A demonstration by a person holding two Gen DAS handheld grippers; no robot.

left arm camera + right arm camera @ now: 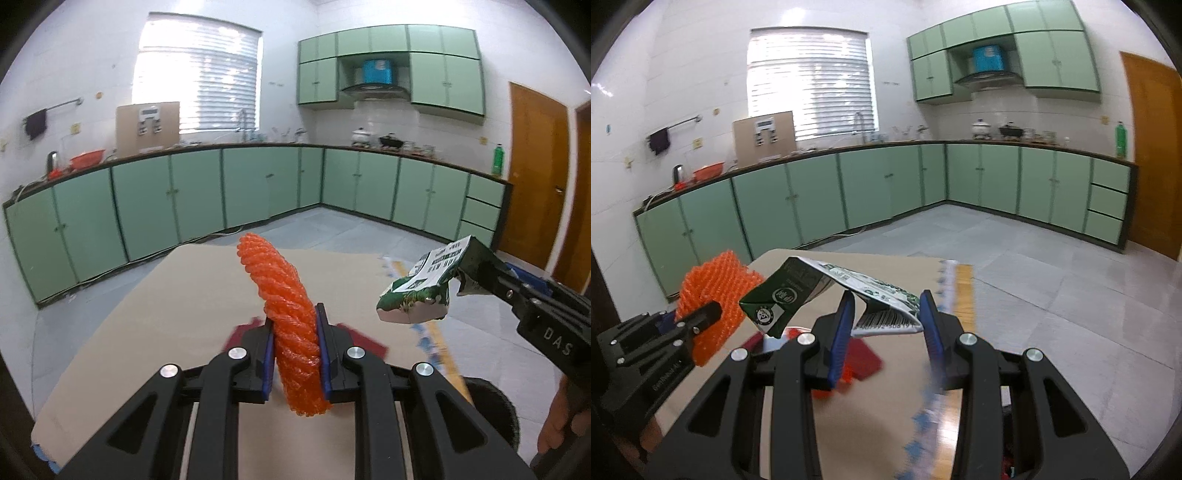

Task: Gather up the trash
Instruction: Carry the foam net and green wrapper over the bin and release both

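My left gripper (294,350) is shut on an orange foam net sleeve (286,306), which stands upright between the blue pads above the cardboard-covered table (147,314). My right gripper (886,317) is shut on a crushed green and white carton (857,295), held in the air over the table. In the left wrist view the carton (417,291) hangs at the right in the right gripper (465,273). In the right wrist view the orange sleeve (713,291) shows at the left in the left gripper (701,317).
A dark red flat piece (862,356) lies on the cardboard below the grippers. A strip of blue and yellow (956,284) runs along the table's right edge. Green kitchen cabinets (258,188) line the far walls past grey floor, with a wooden door (535,166) at right.
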